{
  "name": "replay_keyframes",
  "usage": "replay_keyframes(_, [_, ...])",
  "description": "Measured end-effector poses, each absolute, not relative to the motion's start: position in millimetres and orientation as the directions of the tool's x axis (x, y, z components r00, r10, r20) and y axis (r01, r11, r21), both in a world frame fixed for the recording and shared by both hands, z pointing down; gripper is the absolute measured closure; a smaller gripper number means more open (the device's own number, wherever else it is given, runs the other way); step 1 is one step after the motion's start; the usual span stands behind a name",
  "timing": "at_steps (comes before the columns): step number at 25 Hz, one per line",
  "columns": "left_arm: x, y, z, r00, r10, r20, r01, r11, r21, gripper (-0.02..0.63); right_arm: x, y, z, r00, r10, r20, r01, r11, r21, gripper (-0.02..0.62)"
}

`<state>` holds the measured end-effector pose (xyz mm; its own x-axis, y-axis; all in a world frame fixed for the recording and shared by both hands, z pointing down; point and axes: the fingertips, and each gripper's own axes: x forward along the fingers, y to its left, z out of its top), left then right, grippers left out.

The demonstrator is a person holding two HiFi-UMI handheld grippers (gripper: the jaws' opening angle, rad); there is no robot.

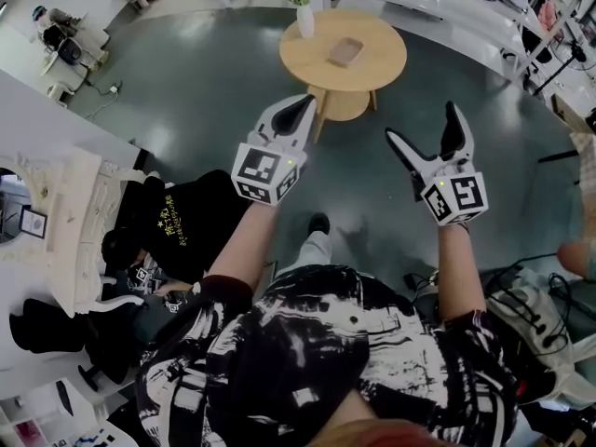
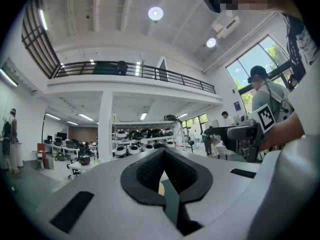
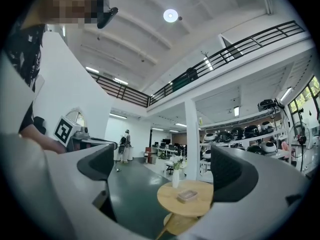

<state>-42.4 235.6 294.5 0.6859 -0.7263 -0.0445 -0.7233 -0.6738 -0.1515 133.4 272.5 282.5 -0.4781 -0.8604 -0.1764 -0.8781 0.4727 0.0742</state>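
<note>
Your left claw (image 1: 301, 110) is closed: in the left gripper view the dark pads (image 2: 145, 171) meet at the tips, with nothing pinched between them. Your right claw (image 1: 424, 125) is spread wide. In the right gripper view its two fingers (image 3: 232, 171) stand far apart with nothing between them, only open air.

You hold both claws up in the air over the grey-green floor (image 1: 214, 91), side by side and well apart, and neither touches anything.

Ahead of you is a round wooden tabletop (image 1: 377, 68), well apart from both claws. Seen from the head view, your left claw tip lines up with its near-left edge. The right gripper view frames it between the open fingers.

A white vase (image 1: 304, 19) with a green sprig stands upright at the tabletop's far-left edge. A small flat tray (image 1: 345, 51) lies near the middle, apart from the vase. A lower shelf (image 1: 343, 107) shows under the tabletop.

Off to your left, a seated person in a black top (image 1: 182, 217) is at a white desk (image 1: 56, 128).
</note>
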Motion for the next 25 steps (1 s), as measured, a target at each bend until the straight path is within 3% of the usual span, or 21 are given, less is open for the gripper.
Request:
replay_keyframes(14, [-85.8,6.8,289.1,0.721,-0.691,-0.052,-0.692,-0.712,-0.118,0.606,84.7,54.8,258.2,-0.447,-0.882,-0.15,-0.894,0.433,0.117,0.02])
replay_keyframes(25, [-68.3,-67.4,292.3,0.753,-0.657,-0.039,-0.656,-0.743,-0.134,0.606,100.6,-6.4,267.2,-0.406,-0.903,-0.143,-0.913,0.393,0.109,0.021])
